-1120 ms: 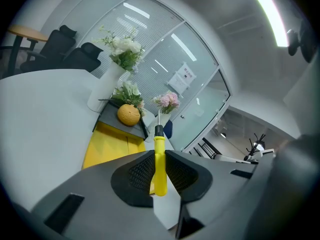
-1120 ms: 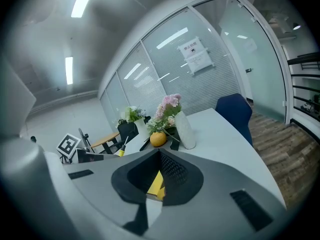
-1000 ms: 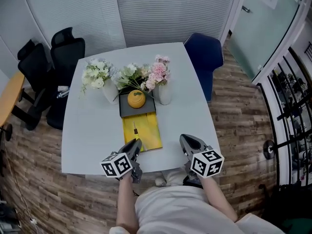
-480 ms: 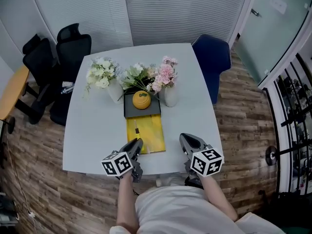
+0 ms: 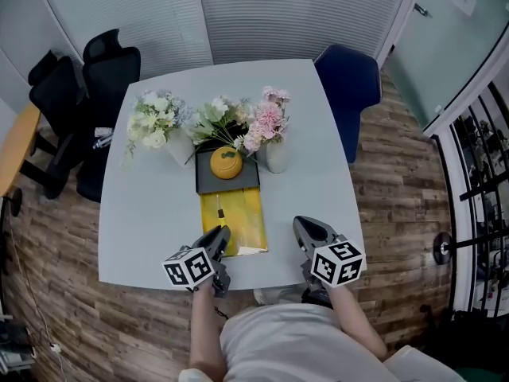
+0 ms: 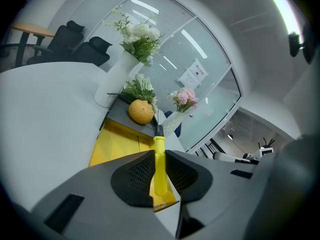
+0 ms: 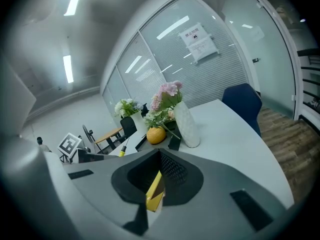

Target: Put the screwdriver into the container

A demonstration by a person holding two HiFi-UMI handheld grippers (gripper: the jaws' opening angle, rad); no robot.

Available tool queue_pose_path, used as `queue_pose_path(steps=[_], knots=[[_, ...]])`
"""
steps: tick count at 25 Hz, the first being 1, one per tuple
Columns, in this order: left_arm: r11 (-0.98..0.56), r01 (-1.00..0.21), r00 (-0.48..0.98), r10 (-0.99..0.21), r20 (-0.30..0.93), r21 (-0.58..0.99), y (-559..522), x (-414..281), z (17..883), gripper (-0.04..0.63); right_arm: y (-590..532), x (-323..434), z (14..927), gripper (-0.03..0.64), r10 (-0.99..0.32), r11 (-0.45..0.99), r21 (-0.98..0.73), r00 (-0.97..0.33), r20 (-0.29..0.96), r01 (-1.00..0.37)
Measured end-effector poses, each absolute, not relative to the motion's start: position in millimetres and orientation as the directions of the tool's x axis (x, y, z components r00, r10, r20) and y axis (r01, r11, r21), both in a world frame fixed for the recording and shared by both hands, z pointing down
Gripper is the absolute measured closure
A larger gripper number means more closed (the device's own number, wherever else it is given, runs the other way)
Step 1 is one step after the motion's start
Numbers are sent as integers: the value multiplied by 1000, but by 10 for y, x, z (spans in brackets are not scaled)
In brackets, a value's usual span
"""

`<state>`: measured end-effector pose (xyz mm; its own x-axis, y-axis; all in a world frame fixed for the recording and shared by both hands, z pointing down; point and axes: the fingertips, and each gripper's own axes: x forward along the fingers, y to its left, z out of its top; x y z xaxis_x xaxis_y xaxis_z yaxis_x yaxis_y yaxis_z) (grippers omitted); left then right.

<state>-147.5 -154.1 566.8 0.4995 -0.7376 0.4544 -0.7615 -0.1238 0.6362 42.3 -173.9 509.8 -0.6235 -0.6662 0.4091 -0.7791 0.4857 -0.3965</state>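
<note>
A yellow-handled screwdriver [image 6: 159,170] with a black shaft sits between the jaws of my left gripper [image 6: 159,156], which is shut on its handle. The shaft points toward the round orange container [image 6: 140,112]. In the head view the left gripper [image 5: 220,235] hovers over the near end of a yellow mat [image 5: 242,217], and the container [image 5: 226,163] stands on a dark tray [image 5: 208,185] just beyond it. My right gripper [image 5: 305,228] is at the table's near edge, right of the mat, shut with nothing held. The right gripper view shows the screwdriver [image 7: 121,152] sticking out of the left gripper.
Three vases of flowers stand behind and beside the tray: white blooms [image 5: 151,122], greenery [image 5: 216,118], and pink blooms in a white vase [image 5: 274,151]. Black office chairs [image 5: 79,94] are at the table's left and a blue chair [image 5: 347,86] at its far right.
The head camera's aim has shifted a little, so the table sits slightly differently in view. Both grippers stay in the same place near the table's front edge.
</note>
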Motion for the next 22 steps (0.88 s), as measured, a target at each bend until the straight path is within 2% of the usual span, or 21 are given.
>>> queue_pose_path(steps=[22], knots=[[-91,-818,510,-574,641,568,-1706,-1401,6244,531,-2003,425,5534,601,-634,427,-444,-611,475,-788]])
